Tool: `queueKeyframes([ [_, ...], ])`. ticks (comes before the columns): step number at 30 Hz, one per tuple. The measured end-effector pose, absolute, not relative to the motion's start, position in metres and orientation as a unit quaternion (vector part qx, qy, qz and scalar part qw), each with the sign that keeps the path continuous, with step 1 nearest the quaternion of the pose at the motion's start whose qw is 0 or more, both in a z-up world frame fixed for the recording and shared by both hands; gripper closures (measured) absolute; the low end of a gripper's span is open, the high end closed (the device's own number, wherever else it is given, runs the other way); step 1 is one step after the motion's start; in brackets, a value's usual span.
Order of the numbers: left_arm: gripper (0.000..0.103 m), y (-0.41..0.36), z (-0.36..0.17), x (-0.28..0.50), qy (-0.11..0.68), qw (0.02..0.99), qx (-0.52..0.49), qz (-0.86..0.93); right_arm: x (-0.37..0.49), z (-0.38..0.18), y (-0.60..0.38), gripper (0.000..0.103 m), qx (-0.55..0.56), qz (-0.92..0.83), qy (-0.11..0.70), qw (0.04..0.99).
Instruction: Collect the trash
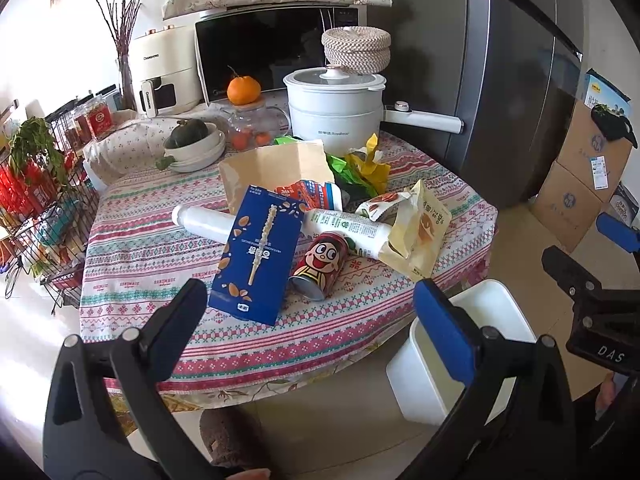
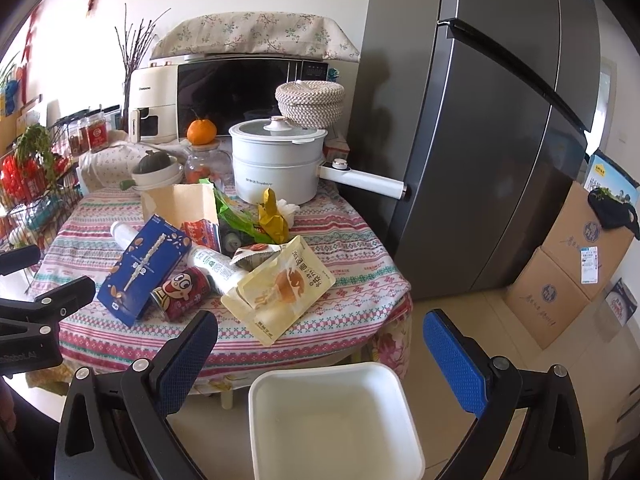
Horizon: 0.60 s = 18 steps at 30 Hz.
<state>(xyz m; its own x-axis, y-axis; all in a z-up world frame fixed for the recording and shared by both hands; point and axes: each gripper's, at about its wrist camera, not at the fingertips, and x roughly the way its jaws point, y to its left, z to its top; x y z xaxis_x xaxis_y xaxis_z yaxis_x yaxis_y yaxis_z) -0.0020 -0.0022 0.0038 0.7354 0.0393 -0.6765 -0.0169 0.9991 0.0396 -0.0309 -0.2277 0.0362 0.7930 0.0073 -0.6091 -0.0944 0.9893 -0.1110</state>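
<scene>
My left gripper (image 1: pixel 308 304) hangs spread wide and empty just short of the table's near edge, its fingers framing the blue biscuit-stick box (image 1: pixel 260 256) and the red cartoon can (image 1: pixel 320 264). My right gripper (image 2: pixel 320 340) is equally spread and holds nothing; directly below it sits the white square bin (image 2: pixel 332 420) on the floor beside the table.

As far as I can see the bin is bare inside, so I judge the collecting has not begun. All the trash lies in one heap on the patterned tablecloth (image 1: pixel 132 248): the blue box leaning over a white plastic bottle (image 1: pixel 200 220), the can on its side touching a second, green-labelled bottle (image 1: pixel 352 228), a yellow snack pouch (image 2: pixel 280 288) nearest the bin, a small torn wrapper (image 2: pixel 256 256), a red-and-white carton (image 1: pixel 312 194), a brown paper bag (image 1: pixel 276 172) standing behind, and crumpled green and yellow wrappers (image 1: pixel 360 168).

Behind the heap stand things I must not sweep up: a white electric pot (image 1: pixel 336 108) with its long handle, a glass jar topped by an orange (image 1: pixel 244 90), and a bowl holding a small dark squash (image 1: pixel 192 136). A wire rack (image 1: pixel 48 200) crowds the left side and the fridge (image 2: pixel 480 140) the right. The pieces overlap, so lifting one may shift its neighbours.
</scene>
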Motion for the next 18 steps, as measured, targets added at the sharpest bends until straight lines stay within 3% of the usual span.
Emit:
queueKeyframes([
  [18, 0.001, -0.0013, 0.0027, -0.0035, 0.362, 0.932, 0.015, 0.016, -0.0310, 0.0352, -0.2268, 0.000, -0.066, 0.027, 0.320, 0.945],
])
